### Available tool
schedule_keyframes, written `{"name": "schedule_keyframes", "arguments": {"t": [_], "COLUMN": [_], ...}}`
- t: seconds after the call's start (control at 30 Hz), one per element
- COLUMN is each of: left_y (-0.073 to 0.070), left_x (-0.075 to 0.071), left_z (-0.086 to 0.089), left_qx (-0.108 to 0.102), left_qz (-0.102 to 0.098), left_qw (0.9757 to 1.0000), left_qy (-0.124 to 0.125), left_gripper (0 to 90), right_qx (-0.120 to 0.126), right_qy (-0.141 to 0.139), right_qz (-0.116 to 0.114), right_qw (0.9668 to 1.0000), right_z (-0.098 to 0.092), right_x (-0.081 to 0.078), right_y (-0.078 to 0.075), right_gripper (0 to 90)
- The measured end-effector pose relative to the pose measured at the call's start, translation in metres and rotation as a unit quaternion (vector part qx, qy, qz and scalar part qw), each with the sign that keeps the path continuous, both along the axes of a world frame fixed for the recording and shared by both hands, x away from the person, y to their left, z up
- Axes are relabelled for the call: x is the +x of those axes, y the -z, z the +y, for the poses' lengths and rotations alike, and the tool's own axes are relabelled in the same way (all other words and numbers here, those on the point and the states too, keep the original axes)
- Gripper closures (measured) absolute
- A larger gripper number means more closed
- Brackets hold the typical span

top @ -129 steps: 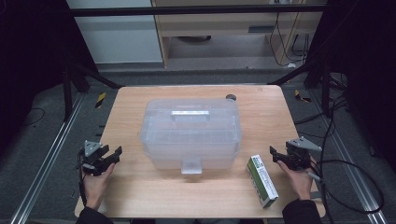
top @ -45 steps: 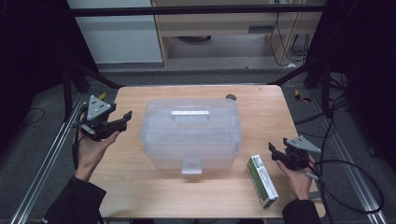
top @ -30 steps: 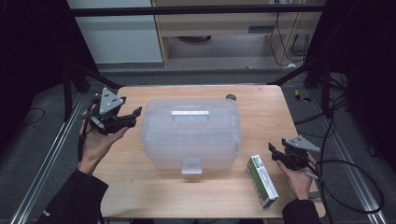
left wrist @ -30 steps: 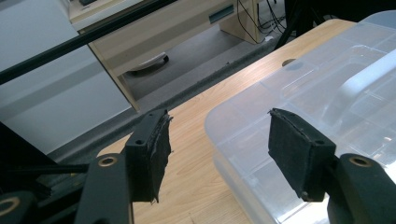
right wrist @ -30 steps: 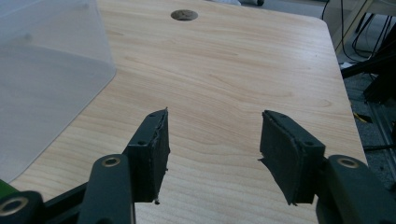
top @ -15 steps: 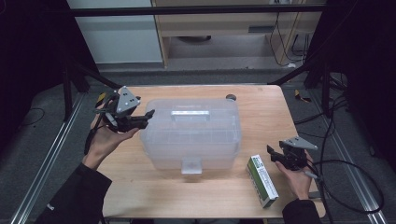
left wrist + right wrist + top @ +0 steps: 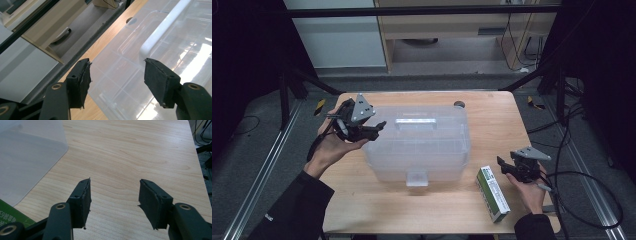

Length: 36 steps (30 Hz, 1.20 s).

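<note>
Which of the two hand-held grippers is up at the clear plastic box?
The left hand-held gripper, raised at the clear plastic box, jaws open over its lid. The right hand-held gripper sits low, beside the green carton.

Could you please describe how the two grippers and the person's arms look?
Each gripper, left gripper and right gripper, has a black body, two black jaws with flat, worn pads fixed by brass-coloured rivets, and a grey three-cornered plate on top. A black cable trails from the right gripper. The person wears dark long sleeves.
</note>
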State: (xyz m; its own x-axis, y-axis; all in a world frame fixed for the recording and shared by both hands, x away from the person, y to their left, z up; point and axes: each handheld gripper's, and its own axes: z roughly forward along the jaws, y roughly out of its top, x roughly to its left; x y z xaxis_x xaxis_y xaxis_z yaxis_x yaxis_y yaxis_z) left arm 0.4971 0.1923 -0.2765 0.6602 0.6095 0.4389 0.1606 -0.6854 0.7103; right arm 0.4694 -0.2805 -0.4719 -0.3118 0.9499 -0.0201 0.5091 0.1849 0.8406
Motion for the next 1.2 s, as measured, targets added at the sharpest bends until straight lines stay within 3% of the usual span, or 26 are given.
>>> {"name": "schedule_keyframes", "arguments": {"t": [0.1, 0.13, 0.17, 0.53, 0.9, 1.07, 1.2], "left_y": [0.000, 0.000, 0.000, -0.003, 0.005, 0.004, 0.003], "left_x": [-0.001, 0.002, 0.001, 0.002, 0.007, 0.008, 0.010], "left_z": [-0.005, -0.007, -0.008, -0.022, -0.033, -0.037, -0.043], "left_qx": [0.010, 0.018, 0.023, 0.052, 0.093, 0.100, 0.119], "left_qz": [0.011, 0.002, 0.008, 0.026, 0.041, 0.039, 0.036], "left_qw": [0.9999, 0.9997, 0.9996, 0.9979, 0.9936, 0.9926, 0.9898], "left_qy": [0.001, 0.015, 0.012, 0.027, 0.050, 0.057, 0.070], "left_gripper": [37.2, 37.3, 37.3, 37.9, 40.8, 41.3, 41.6], "right_qx": [0.002, 0.002, 0.001, 0.000, 0.001, 0.000, 0.000], "right_qy": [0.000, 0.001, 0.001, -0.001, -0.001, -0.003, -0.003], "right_qz": [0.001, 0.002, 0.002, 0.004, 0.008, 0.010, 0.011], "right_qw": [1.0000, 1.0000, 1.0000, 1.0000, 1.0000, 0.9999, 0.9999], "right_z": [0.000, 0.000, 0.000, -0.001, -0.001, -0.001, -0.001], "right_x": [0.000, 0.000, 0.000, 0.001, 0.001, 0.001, 0.001], "right_y": [0.000, 0.000, 0.000, 0.001, 0.001, 0.002, 0.002], "right_gripper": [43.3, 43.3, 43.2, 42.9, 42.9, 42.8, 42.8]}}
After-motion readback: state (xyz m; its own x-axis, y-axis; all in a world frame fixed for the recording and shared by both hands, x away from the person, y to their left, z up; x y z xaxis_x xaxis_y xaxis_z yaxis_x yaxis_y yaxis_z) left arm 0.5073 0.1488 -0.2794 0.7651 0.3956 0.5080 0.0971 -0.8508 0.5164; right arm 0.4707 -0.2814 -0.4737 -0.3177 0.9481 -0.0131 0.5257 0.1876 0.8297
